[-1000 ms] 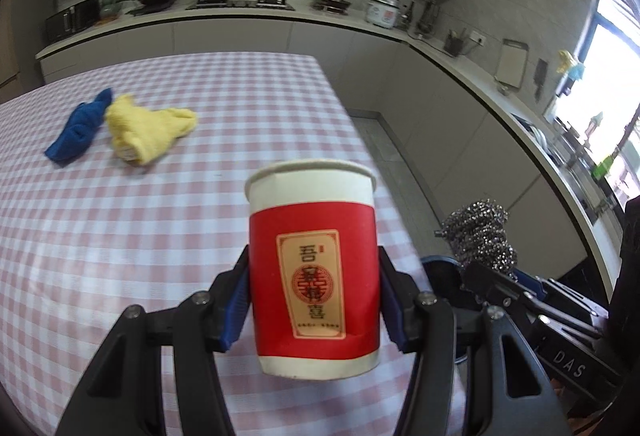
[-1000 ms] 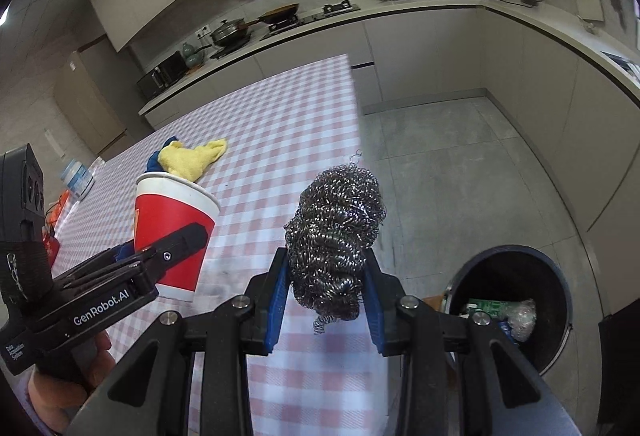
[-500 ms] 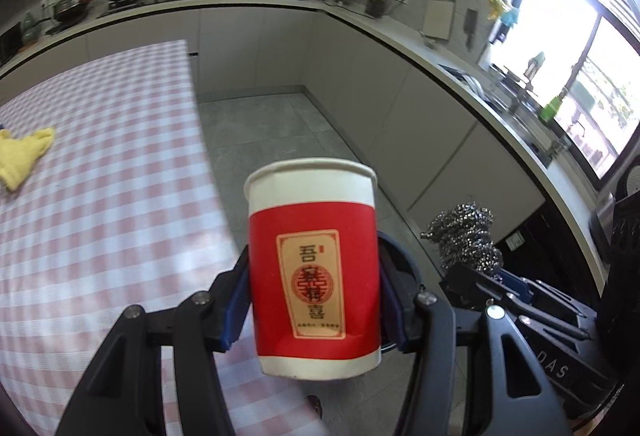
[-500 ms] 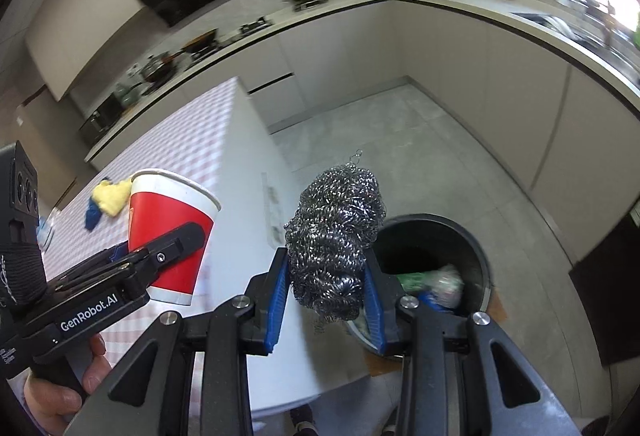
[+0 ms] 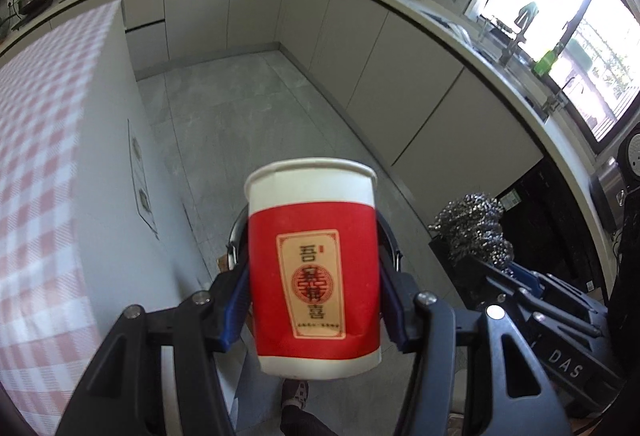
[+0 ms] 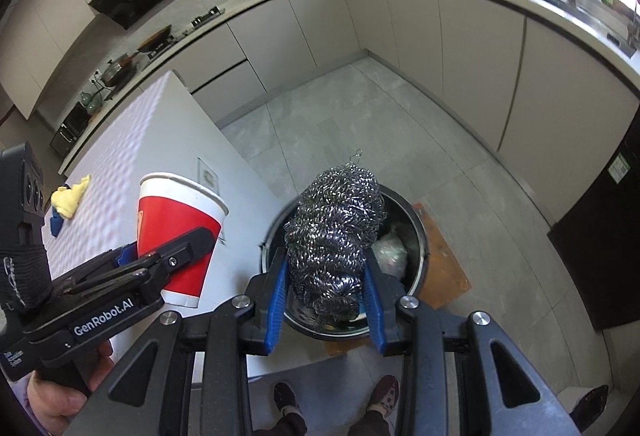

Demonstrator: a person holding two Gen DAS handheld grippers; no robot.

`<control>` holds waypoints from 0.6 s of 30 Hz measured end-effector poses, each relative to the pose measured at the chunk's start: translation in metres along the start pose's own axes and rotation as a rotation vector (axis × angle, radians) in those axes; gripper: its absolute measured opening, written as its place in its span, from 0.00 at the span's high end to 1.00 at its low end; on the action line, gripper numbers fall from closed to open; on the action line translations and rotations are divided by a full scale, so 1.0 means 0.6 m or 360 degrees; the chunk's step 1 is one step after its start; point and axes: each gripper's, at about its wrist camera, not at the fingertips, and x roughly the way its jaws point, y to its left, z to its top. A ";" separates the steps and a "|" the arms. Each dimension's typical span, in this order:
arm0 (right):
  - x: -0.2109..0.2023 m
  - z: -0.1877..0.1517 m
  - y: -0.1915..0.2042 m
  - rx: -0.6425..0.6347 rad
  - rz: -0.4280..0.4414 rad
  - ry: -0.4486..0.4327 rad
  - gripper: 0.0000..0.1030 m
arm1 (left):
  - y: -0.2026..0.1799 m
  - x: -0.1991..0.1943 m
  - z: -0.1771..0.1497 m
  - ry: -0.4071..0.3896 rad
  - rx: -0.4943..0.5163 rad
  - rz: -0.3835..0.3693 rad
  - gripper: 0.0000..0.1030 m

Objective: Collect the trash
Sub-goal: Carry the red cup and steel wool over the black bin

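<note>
1. Left gripper (image 5: 314, 306) clamped on the red paper cup (image 5: 314, 268), blue pads pressed to both sides, cup upright.
2. Right gripper (image 6: 326, 290) clenched around the steel wool ball (image 6: 334, 236), held directly above the open black trash bin (image 6: 418, 232).
3. Bin on the grey floor (image 6: 360, 124) beside the checkered table (image 5: 36, 172), wrappers inside.
4. Yellow cloth (image 6: 72, 198) and blue cloth (image 6: 56, 225) far back on the table.
5. Shoes (image 6: 286, 396) visible below.

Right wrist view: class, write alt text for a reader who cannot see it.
The right hand-held gripper holds a steel wool scourer above an open trash bin. Beside it, the left hand-held gripper holds a red paper cup.
</note>
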 end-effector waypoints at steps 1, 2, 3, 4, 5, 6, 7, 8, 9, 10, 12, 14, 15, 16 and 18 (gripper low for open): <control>0.007 0.000 -0.007 0.0003 0.0002 0.0015 0.64 | -0.002 0.009 -0.002 0.0015 -0.0005 0.0014 0.45; 0.015 0.000 -0.015 0.0005 0.0008 0.0034 0.64 | -0.002 0.016 -0.004 0.0031 -0.0010 0.0027 0.45; 0.023 0.000 -0.020 0.0005 0.0012 0.0048 0.64 | -0.003 0.025 -0.006 0.0048 -0.0017 0.0040 0.45; 0.031 0.001 -0.025 0.0005 0.0015 0.0061 0.64 | -0.004 0.031 -0.009 0.0062 -0.0025 0.0050 0.45; 0.041 0.001 -0.030 0.0002 0.0022 0.0079 0.64 | -0.005 0.039 -0.011 0.0080 -0.0036 0.0062 0.45; 0.050 0.003 -0.033 -0.0004 0.0027 0.0096 0.64 | -0.005 0.046 -0.013 0.0094 -0.0045 0.0074 0.45; 0.060 0.005 -0.034 -0.0007 0.0031 0.0111 0.64 | -0.005 0.051 -0.015 0.0105 -0.0055 0.0086 0.45; 0.073 0.008 -0.039 -0.0009 0.0037 0.0133 0.64 | -0.005 0.056 -0.016 0.0116 -0.0065 0.0097 0.45; 0.084 0.009 -0.042 -0.0010 0.0045 0.0151 0.64 | -0.004 0.061 -0.018 0.0128 -0.0074 0.0109 0.45; 0.094 0.011 -0.045 -0.0014 0.0052 0.0167 0.64 | -0.004 0.068 -0.021 0.0139 -0.0086 0.0125 0.45; 0.116 0.018 -0.047 -0.0030 0.0057 0.0198 0.64 | -0.004 0.078 -0.024 0.0159 -0.0109 0.0145 0.45; 0.138 0.024 -0.045 -0.0061 0.0059 0.0227 0.64 | -0.004 0.090 -0.027 0.0178 -0.0131 0.0159 0.45; 0.151 0.025 -0.045 -0.0075 0.0062 0.0240 0.64 | -0.004 0.096 -0.028 0.0186 -0.0139 0.0167 0.45; 0.164 0.025 -0.048 -0.0090 0.0064 0.0257 0.64 | -0.004 0.101 -0.028 0.0190 -0.0148 0.0174 0.45; 0.193 0.025 -0.052 -0.0107 0.0067 0.0300 0.64 | -0.003 0.114 -0.027 0.0201 -0.0166 0.0186 0.44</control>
